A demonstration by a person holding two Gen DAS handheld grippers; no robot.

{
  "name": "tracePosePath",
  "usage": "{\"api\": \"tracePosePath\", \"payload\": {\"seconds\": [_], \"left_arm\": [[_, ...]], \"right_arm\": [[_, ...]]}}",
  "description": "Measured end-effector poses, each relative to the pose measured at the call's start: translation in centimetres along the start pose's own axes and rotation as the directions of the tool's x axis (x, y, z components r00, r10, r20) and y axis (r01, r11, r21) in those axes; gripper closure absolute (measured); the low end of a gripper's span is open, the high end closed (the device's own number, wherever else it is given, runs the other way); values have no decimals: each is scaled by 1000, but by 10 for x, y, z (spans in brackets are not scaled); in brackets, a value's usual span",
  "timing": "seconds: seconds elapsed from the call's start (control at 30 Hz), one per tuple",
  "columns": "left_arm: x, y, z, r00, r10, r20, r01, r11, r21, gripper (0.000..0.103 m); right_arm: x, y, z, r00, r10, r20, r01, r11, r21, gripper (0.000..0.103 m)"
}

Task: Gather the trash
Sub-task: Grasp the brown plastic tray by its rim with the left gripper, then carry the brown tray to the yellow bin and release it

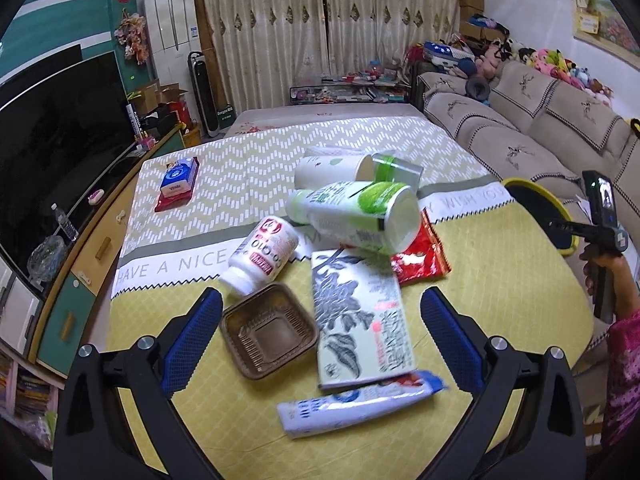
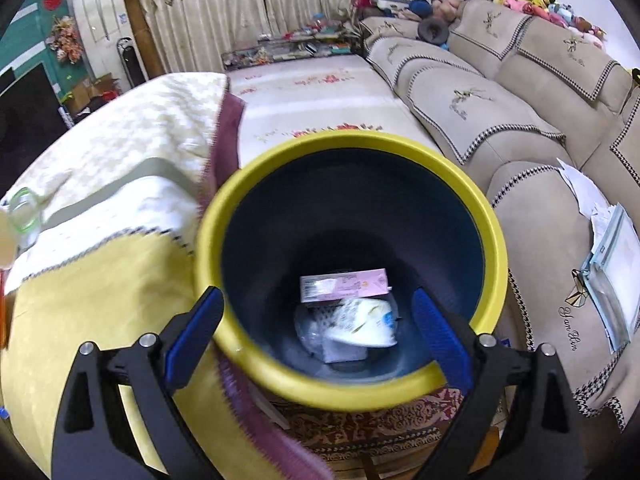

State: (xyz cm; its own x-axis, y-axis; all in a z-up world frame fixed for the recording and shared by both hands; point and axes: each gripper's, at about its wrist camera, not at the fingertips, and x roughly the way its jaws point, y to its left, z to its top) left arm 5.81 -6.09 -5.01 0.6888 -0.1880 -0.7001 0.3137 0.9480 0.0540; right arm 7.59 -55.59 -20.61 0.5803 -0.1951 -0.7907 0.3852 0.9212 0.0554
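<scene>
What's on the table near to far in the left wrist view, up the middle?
White and blue tube → brown plastic tray → white pill bottle → green and white drink bottle → paper cup. The leaf-print carton and red wrapper overlap these, so left out.

Clothed table (image 1: 500, 300), bottles (image 1: 352, 216), cartons (image 1: 360, 320), wrappers (image 1: 420, 260)

Trash crowds the middle of the table (image 1: 500, 300); bare cloth lies open along its right edge and near-left corner. Beside that right edge, the bin (image 2: 352, 390) has an unobstructed mouth, litter only at its bottom.
</scene>
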Motion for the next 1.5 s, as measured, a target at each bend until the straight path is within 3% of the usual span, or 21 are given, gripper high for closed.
{"api": "tracePosePath", "payload": {"seconds": [0.13, 0.27, 0.43, 0.6, 0.9, 0.97, 1.07, 1.13, 1.3, 1.5], "left_arm": [[0, 16, -5, 1000, 21, -22, -21, 1000, -13, 11], [4, 28, -12, 998, -9, -56, 5, 998, -67, 16], [20, 41, -19, 994, 1, -108, -16, 991, -133, 42], [43, 60, -25, 981, 26, -191, -65, 979, -196, 58], [79, 72, -33, 957, 51, -285, -122, 964, -236, 69], [83, 75, -34, 955, 53, -293, -127, 962, -240, 69], [87, 78, -35, 954, 55, -295, -132, 960, -247, 78], [89, 79, -35, 953, 53, -298, -131, 960, -248, 93], [89, 82, -35, 958, 49, -284, -123, 960, -251, 97], [58, 81, -19, 976, 84, -202, -131, 964, -232, 98]], "right_arm": [[-14, 11, -6, 1000, 18, 17, -18, 1000, -15, 12], [-23, 20, -6, 999, 35, 28, -35, 999, -26, 12], [-26, 33, -6, 999, 42, 27, -40, 998, -54, 12], [-26, 36, -7, 999, 39, 30, -37, 998, -58, 12], [-28, 36, -5, 999, 42, 34, -39, 997, -65, 12], [-28, 36, -4, 998, 43, 35, -41, 997, -64, 12], [-27, 36, -4, 998, 44, 34, -41, 997, -64, 12], [-27, 36, -4, 998, 45, 33, -42, 997, -64, 12], [-28, 37, -4, 998, 49, 36, -46, 997, -65, 12], [-36, 35, -2, 997, 50, 59, -46, 997, -58, 12]]}}
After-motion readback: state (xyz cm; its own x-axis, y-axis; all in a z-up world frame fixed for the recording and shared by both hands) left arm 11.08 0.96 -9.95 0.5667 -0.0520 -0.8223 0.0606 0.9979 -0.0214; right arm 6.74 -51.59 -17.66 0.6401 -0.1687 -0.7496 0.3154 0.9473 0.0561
